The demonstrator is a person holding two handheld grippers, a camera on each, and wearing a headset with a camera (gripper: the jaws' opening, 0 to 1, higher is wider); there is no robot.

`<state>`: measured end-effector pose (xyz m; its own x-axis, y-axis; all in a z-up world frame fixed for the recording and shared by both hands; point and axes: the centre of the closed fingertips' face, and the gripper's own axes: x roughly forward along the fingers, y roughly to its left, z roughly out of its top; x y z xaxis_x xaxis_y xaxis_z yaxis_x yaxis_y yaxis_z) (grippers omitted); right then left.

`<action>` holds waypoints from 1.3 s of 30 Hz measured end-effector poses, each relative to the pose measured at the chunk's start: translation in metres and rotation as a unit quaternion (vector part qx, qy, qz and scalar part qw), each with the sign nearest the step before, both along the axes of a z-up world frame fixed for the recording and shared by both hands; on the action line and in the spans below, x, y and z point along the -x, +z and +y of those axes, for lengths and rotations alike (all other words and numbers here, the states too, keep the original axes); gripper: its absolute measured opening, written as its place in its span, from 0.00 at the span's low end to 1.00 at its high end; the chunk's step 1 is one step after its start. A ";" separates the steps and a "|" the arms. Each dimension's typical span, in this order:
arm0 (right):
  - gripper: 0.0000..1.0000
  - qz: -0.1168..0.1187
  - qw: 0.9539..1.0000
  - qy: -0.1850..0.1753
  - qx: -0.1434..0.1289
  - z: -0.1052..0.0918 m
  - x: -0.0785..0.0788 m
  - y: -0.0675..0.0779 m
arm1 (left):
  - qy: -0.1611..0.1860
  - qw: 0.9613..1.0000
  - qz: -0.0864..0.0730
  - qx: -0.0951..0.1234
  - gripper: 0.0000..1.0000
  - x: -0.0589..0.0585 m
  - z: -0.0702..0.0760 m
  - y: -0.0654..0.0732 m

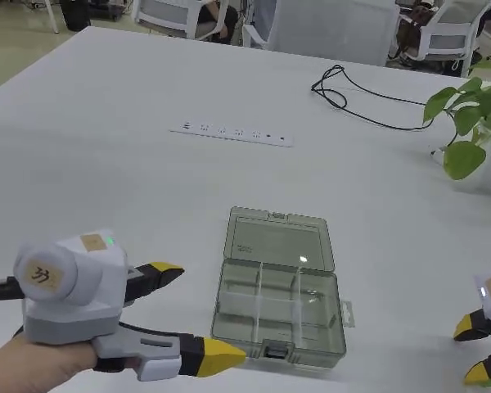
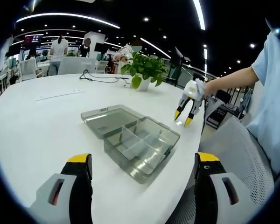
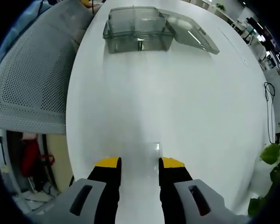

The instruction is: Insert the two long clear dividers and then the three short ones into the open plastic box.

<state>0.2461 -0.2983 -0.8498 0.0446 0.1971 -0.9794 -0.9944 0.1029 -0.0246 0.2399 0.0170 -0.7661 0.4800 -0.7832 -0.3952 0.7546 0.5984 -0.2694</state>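
Note:
The open clear plastic box sits on the white table near its front edge, lid laid back. Clear dividers stand inside it, splitting it into several cells. A small clear piece lies by the box's right side. My left gripper is left of the box, open wide and holding nothing. In the left gripper view the box lies ahead between the jaws. My right gripper is open at the far right, off from the box. In the right gripper view a flat clear piece lies on the table just ahead of the open right gripper.
A white power strip lies mid-table, with a black cable behind it. A potted plant stands at the right. Chairs line the far side. A grey mesh chair is beside the near table edge.

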 end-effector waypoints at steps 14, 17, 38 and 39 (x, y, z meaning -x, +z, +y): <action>0.33 -0.025 0.999 -0.010 -0.018 0.010 -0.013 0.008 | 0.005 1.000 0.007 -0.003 0.90 0.000 0.003 -0.004; 0.33 -0.039 0.999 -0.014 -0.030 0.019 -0.019 0.014 | 0.009 1.000 0.011 -0.002 0.89 0.000 0.003 -0.006; 0.33 -0.129 0.986 0.007 -0.105 0.096 -0.035 0.072 | 0.033 0.998 0.041 0.030 0.74 -0.010 -0.015 0.003; 0.33 -0.132 0.986 0.012 -0.105 0.102 -0.035 0.075 | 0.033 0.997 0.053 0.038 0.72 -0.009 -0.020 0.005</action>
